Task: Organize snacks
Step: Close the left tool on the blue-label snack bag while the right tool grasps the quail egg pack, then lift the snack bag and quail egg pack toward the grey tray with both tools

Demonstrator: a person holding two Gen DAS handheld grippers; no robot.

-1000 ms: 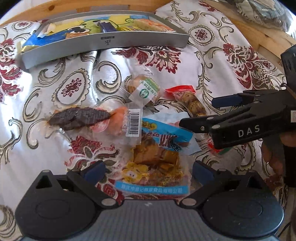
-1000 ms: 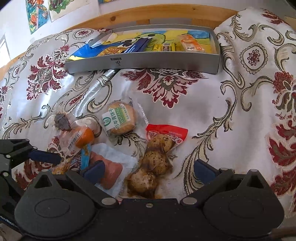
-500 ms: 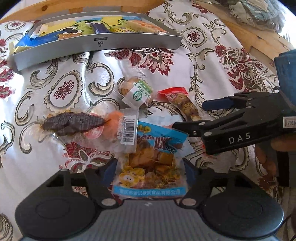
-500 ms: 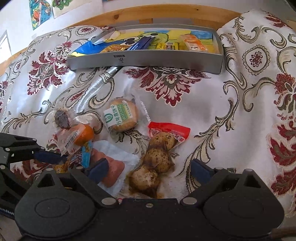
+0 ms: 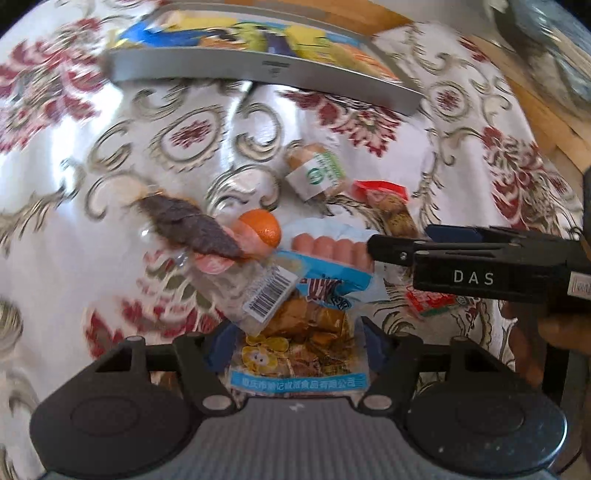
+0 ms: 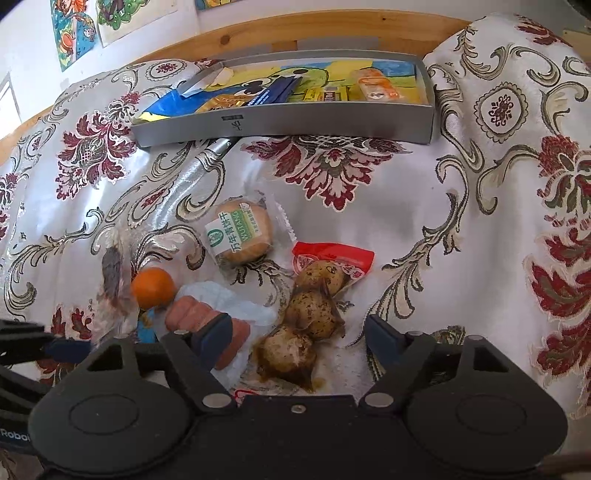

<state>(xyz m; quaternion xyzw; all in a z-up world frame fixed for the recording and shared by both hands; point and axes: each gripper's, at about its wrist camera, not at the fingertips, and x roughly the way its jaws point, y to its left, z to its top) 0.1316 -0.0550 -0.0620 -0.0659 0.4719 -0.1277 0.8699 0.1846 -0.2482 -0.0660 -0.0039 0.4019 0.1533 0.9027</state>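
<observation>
My left gripper [image 5: 295, 345] is shut on the near end of a yellow and blue snack packet [image 5: 299, 354], its pads pressing both side edges. A clear pack with a barcode, dark dried meat and an orange piece [image 5: 207, 232] overlaps that packet. A sausage pack [image 5: 332, 247] lies just beyond it. My right gripper [image 6: 297, 336] is open and hovers over a packet of brown eggs [image 6: 314, 306], its left finger above the sausage pack [image 6: 192, 314]. The right gripper [image 5: 399, 240] reaches in from the right in the left wrist view. The grey tray [image 6: 295, 118] at the back holds several snacks.
A wrapped round bun [image 6: 240, 232] with a green label lies between the pile and the tray. A small red packet [image 5: 428, 302] sits under the right gripper. The patterned cloth [image 6: 480, 221] covers the table, with a wooden edge [image 6: 332, 26] behind the tray.
My left fingers have narrowed onto the yellow and blue packet, and the left view has tilted. My right fingers have drawn in slightly over the eggs.
</observation>
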